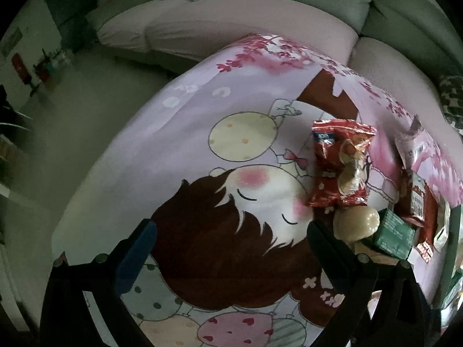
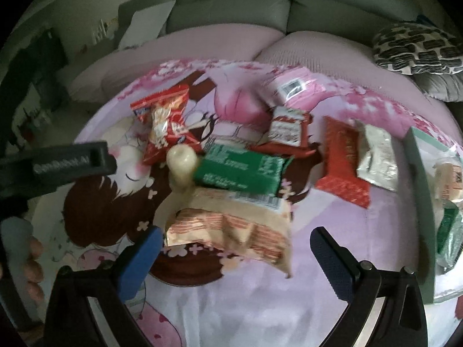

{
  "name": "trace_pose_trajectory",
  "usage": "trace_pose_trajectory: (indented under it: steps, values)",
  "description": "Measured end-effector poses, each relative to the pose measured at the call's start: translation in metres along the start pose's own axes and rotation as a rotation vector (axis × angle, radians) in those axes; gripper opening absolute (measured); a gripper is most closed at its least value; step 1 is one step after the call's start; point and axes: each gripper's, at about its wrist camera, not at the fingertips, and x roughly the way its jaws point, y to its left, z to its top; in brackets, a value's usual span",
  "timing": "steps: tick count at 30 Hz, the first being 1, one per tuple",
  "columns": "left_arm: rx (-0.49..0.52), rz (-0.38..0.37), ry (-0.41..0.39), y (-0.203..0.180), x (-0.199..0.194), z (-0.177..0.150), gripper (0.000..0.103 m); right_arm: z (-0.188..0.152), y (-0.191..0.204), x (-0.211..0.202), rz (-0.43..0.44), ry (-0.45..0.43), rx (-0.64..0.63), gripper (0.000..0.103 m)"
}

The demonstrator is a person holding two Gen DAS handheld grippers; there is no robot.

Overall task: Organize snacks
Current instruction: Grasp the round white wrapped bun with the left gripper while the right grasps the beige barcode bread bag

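Through my left camera, my left tongs point(image 1: 231, 240) hang spread over the printed cloth point(image 1: 179, 121) — nothing between them; a red bag point(image 1: 340, 163) lies ahead to the right. Through my right, my right tongs point(image 2: 234, 245) gape just before a beige pack point(image 2: 231, 225), green pack point(image 2: 243, 170) behind it — a tray point(image 2: 419, 190) at right.

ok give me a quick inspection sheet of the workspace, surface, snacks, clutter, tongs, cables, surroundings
Surface: cartoon-print cloth covering the table.
Job's things: red chip bag, green packet, beige striped packet, cream round snack, red bar, silver packet, pink packet and small red-white packet lie loose; green tray at right already holds some packets.
Clutter: nothing seen.
Tongs: left tongs open, empty; right tongs open, empty, facing the beige striped packet.
Cables: nothing seen.
Surroundings: grey sofa, patterned cushion.
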Motion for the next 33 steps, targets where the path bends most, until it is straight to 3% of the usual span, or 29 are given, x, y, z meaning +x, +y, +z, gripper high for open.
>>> trace_pose_trajectory:
  steps: [10, 17, 33]
  values:
    - [0.013, -0.040, -0.005, -0.014, -0.002, 0.005, 0.103, 0.005, -0.015, 0.011, 0.014, 0.003, 0.104, 0.103]
    - [-0.003, -0.141, -0.006, -0.023, -0.007, 0.006, 0.103, 0.008, -0.038, 0.005, 0.015, 0.002, 0.166, 0.095]
    - [0.130, -0.160, 0.023, -0.072, 0.005, -0.002, 0.103, -0.006, -0.086, -0.013, -0.064, 0.062, 0.183, 0.092]
